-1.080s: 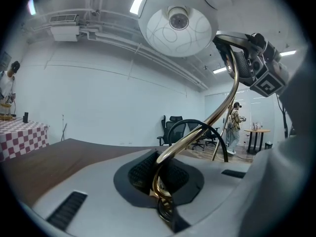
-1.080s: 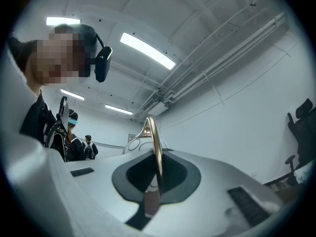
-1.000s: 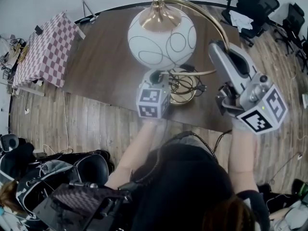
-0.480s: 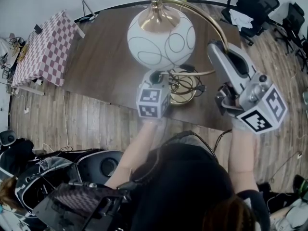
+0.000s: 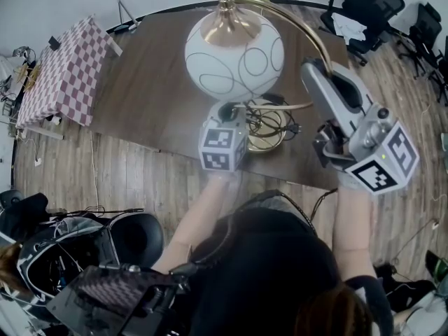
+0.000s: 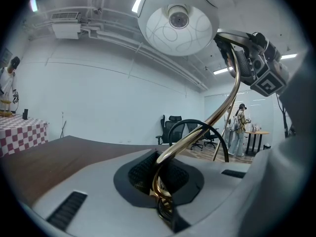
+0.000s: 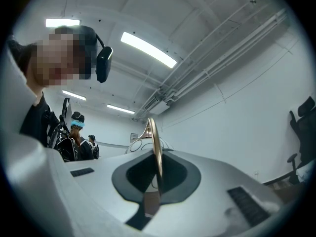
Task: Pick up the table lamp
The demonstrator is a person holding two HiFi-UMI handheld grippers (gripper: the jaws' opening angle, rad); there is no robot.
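Note:
The table lamp has a white globe shade [image 5: 234, 54] with line circles, a curved gold arm [image 5: 302, 26] and a gold wire base [image 5: 267, 128] over the dark table. My left gripper [image 5: 234, 109] is shut on the gold stem just above the base. In the left gripper view that stem [image 6: 163, 174] sits clamped between the jaws, with the shade [image 6: 177, 26] overhead. My right gripper [image 5: 316, 64] is shut on the upper arc of the arm. The right gripper view has the thin gold arm [image 7: 155, 152] pinched between the pads.
A dark wooden table [image 5: 147, 96] lies under the lamp, with a black cable [image 5: 283, 121] by the base. A checkered-cloth table [image 5: 63, 75] stands at the left, office chairs [image 5: 374, 5] at the top right. Dark chairs and bags [image 5: 77, 247] crowd the floor at lower left.
Lamp and both grippers hold still. Only the dark chair and bags on the floor at lower left have shifted.

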